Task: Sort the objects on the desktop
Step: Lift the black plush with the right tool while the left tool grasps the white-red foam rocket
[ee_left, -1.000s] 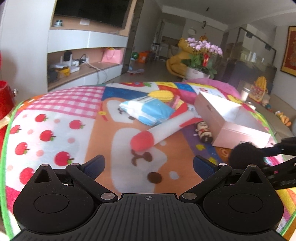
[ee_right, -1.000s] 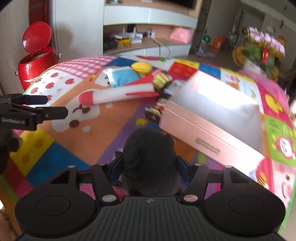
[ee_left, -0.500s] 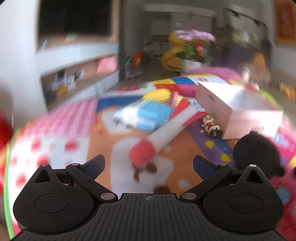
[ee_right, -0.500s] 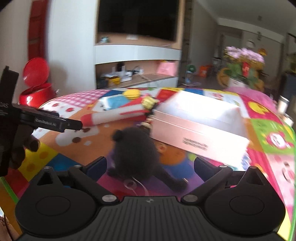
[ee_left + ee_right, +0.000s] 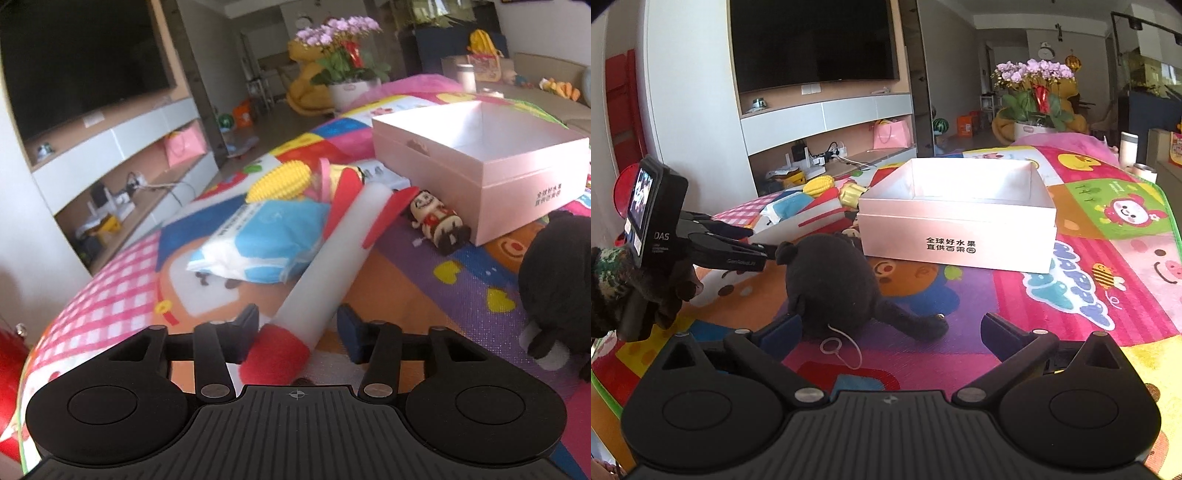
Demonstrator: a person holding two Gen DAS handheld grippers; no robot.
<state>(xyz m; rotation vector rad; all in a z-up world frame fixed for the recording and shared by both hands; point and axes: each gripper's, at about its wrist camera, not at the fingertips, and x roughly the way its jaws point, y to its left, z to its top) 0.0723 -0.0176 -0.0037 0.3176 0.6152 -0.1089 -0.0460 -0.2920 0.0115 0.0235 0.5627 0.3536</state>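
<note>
A white foam rocket [image 5: 325, 254] with a red nose and red fins lies on the colourful play mat. My left gripper [image 5: 297, 326] straddles its nose end, jaws close on both sides; contact is unclear. It also shows in the right wrist view [image 5: 750, 254]. A black plush toy [image 5: 831, 288] lies on the mat in front of my open, empty right gripper [image 5: 890, 332]; it also shows in the left wrist view [image 5: 557, 284]. An open pink box [image 5: 956, 221] stands behind it, also in the left wrist view [image 5: 480, 166].
A blue tissue pack [image 5: 258, 240], a yellow corn toy [image 5: 280, 182] and a small figurine [image 5: 437, 223] lie near the rocket. A red bin [image 5: 9, 354] stands at the left. A flower pot [image 5: 1034, 96] and a TV shelf [image 5: 827, 122] are beyond the mat.
My right gripper opened and let go of the black plush toy, which now lies on the mat, then drew back. My left gripper moved forward and narrowed around the rocket's nose.
</note>
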